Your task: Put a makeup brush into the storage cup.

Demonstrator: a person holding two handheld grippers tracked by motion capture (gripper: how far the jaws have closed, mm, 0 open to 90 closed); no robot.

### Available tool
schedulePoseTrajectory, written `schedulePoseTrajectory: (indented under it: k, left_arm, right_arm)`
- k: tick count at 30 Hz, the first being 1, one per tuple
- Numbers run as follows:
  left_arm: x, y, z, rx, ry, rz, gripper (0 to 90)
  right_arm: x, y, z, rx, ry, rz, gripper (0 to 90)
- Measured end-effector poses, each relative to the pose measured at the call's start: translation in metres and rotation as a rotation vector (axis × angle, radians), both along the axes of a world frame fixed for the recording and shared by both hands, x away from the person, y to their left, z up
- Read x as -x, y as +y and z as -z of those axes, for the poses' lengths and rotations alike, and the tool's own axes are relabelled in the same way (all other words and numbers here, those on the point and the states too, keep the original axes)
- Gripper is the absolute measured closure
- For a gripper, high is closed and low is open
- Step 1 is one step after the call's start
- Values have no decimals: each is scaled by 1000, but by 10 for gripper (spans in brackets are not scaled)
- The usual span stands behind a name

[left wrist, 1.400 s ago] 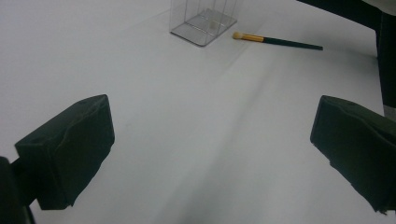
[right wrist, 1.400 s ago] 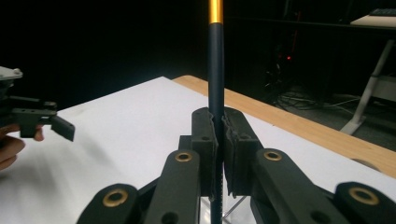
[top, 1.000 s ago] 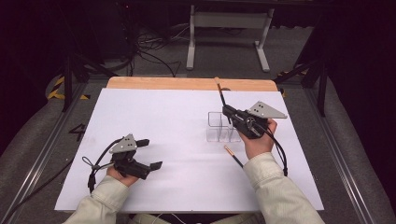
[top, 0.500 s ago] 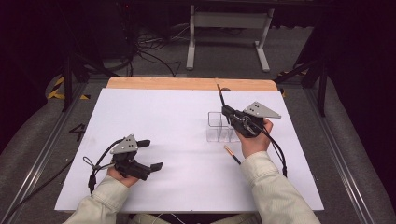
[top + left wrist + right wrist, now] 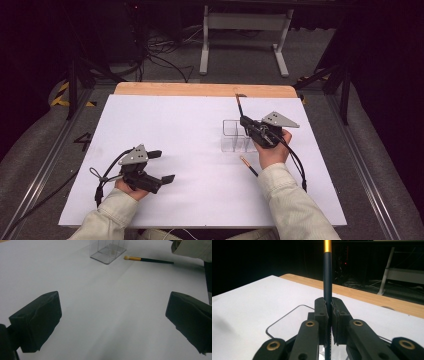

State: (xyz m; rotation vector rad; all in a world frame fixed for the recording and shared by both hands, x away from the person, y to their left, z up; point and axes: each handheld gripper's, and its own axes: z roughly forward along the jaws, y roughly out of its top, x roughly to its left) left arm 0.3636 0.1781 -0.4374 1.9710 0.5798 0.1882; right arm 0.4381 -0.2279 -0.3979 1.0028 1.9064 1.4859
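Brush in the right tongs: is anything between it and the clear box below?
Nothing visible. The right tongs grip the brush upright over the clear box, whose open top looks free. The other brush lies on the sheet in front of the box, aside from that path.

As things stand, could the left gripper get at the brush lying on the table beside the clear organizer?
Probably yes. The left gripper is open, and bare white table lies between it and the loose brush beside the clear organizer. The right forearm sits close to the handle end and could crowd it.
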Motion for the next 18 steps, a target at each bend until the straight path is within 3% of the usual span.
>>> schedulePoseTrajectory:
  k: [18]
  left_arm:
    - [0, 0, 0, -1, 2, 5, 9]
  right_arm:
    - [-1, 0, 11, -33, 66, -8, 834]
